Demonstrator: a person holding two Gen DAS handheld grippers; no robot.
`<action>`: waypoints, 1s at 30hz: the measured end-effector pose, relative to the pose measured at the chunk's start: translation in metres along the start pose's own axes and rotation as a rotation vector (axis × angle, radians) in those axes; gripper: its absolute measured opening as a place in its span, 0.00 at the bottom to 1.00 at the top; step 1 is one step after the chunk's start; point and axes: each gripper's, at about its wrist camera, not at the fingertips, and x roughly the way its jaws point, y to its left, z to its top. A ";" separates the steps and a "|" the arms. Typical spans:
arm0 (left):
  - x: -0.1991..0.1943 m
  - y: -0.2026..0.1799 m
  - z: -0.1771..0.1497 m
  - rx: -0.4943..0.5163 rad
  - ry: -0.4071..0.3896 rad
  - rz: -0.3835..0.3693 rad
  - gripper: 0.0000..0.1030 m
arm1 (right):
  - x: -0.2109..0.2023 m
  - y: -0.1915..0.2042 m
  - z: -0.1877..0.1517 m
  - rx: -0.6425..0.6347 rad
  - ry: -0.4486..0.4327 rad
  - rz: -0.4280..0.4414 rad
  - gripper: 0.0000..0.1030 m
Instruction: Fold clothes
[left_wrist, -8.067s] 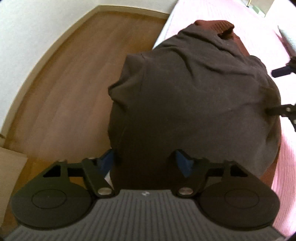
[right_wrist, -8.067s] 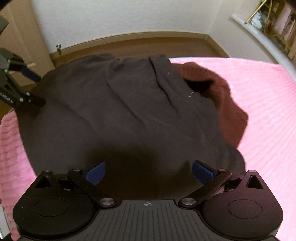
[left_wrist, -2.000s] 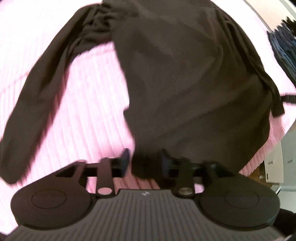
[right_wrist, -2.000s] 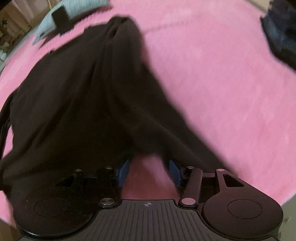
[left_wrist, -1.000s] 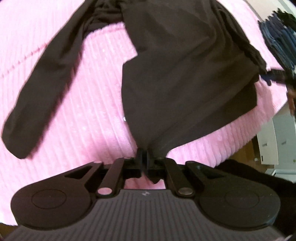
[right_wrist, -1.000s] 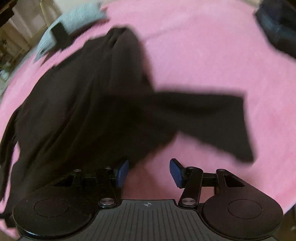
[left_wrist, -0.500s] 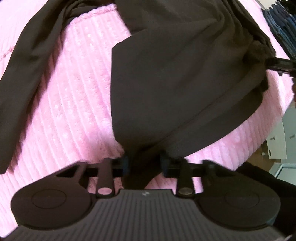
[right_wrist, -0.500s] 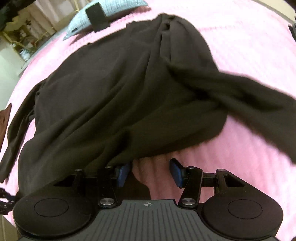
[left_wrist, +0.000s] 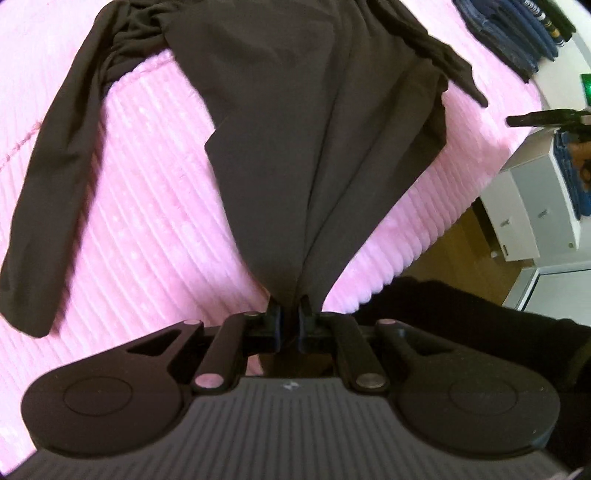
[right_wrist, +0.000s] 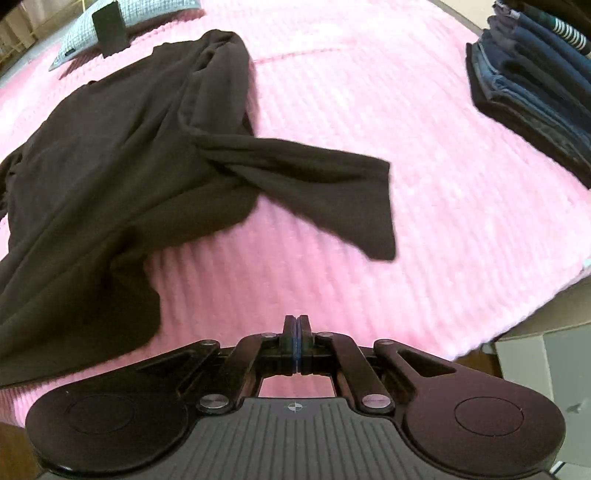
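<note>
A dark brown long-sleeved top (left_wrist: 295, 129) lies spread on the pink ribbed bedspread (left_wrist: 147, 229). My left gripper (left_wrist: 290, 314) is shut on the top's hem and the cloth pulls taut away from it. One sleeve (left_wrist: 62, 147) lies out to the left. In the right wrist view the top (right_wrist: 122, 147) lies at left, its other sleeve (right_wrist: 314, 177) twisted across the bedspread (right_wrist: 424, 184). My right gripper (right_wrist: 296, 328) is shut and empty, above bare bedspread beside the hem. It also shows at the right edge of the left view (left_wrist: 532, 119).
A stack of folded dark and blue clothes (right_wrist: 535, 85) sits at the far right of the bed. A grey pillow (right_wrist: 122, 18) lies at the far end. A white cabinet (left_wrist: 535, 206) and wood floor (left_wrist: 461, 258) are past the bed's edge.
My left gripper has closed on the hem and pulled it taut. My right gripper has let go, shut empty and drawn back off the top. The sleeve has settled on the bed.
</note>
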 end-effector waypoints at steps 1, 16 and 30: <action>-0.002 0.002 0.002 -0.002 0.013 0.022 0.11 | 0.001 -0.001 0.007 -0.013 -0.006 0.009 0.00; -0.006 0.115 0.246 -0.088 -0.348 0.305 0.51 | 0.136 0.114 0.330 -0.545 -0.319 0.311 0.71; 0.094 0.198 0.386 -0.024 -0.367 0.158 0.03 | 0.253 0.162 0.441 -0.697 -0.183 0.296 0.05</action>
